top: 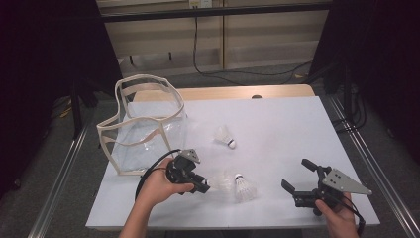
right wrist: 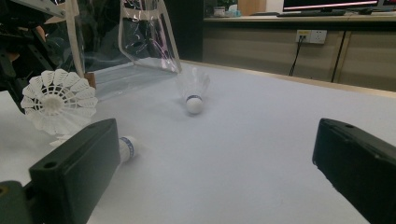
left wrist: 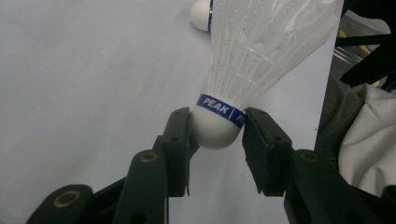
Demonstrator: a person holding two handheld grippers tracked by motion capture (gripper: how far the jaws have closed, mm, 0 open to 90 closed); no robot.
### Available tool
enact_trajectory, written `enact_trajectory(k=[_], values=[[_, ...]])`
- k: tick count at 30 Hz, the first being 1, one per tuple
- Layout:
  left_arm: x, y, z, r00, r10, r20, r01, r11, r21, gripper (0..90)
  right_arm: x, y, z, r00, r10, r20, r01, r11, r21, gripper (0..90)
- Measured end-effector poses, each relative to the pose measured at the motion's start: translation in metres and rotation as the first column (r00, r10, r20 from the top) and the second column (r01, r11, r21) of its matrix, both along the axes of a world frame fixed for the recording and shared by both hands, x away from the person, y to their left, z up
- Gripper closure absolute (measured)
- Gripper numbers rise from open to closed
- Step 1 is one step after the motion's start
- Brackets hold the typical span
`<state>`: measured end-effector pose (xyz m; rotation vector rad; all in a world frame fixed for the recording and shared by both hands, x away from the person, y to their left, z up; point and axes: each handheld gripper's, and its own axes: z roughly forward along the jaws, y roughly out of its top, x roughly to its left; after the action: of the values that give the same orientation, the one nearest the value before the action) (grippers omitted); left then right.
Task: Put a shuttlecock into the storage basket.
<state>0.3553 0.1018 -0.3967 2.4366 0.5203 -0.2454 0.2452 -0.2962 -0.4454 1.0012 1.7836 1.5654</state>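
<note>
My left gripper (top: 204, 186) is shut on the white cork head of a translucent shuttlecock (left wrist: 219, 126) with a blue band. Its feather skirt points away from the jaws, just above the white table (top: 277, 124). In the right gripper view this held shuttlecock (right wrist: 58, 100) shows its open skirt. A second shuttlecock (top: 244, 187) lies just right of it, cork end (right wrist: 126, 147) toward the far side. A third shuttlecock (top: 225, 136) lies mid-table. My right gripper (top: 295, 173) rests open at the front right, nothing between its jaws.
A clear plastic bag (top: 143, 124) with beige trim stands open at the table's back left, close behind the left hand. A wooden strip (top: 223, 92) runs along the far edge. Dark curtains and cables surround the table.
</note>
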Motion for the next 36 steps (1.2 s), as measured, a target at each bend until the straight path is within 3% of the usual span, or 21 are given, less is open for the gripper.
enact_trajectory(k=[5, 9, 22, 36], values=[[0.002, 0.001, 0.005, 0.9997, 0.024, 0.012, -0.024, 0.9997, 0.006, 62.7, 0.0, 0.0, 0.0, 1.0, -0.001, 0.003, 0.001, 1.0, -0.001, 0.4], [0.002, 0.0, 0.009, 0.9992, 0.039, -0.01, -0.039, 0.9992, 0.003, 62.7, 0.0, 0.0, 0.0, 1.0, -0.003, 0.0, 0.003, 1.0, -0.001, 0.4], [0.007, -0.007, 0.02, 0.9989, 0.045, -0.011, -0.045, 0.9974, 0.057, 62.8, 0.0, 0.0, 0.0, 1.0, 0.0, 0.0, 0.0, 1.0, 0.001, 0.4], [0.012, -0.009, 0.032, 0.9984, 0.056, -0.009, -0.055, 0.996, 0.071, 62.8, 0.0, 0.0, 0.0, 1.0, 0.0, 0.001, 0.0, 1.0, 0.001, 0.4]])
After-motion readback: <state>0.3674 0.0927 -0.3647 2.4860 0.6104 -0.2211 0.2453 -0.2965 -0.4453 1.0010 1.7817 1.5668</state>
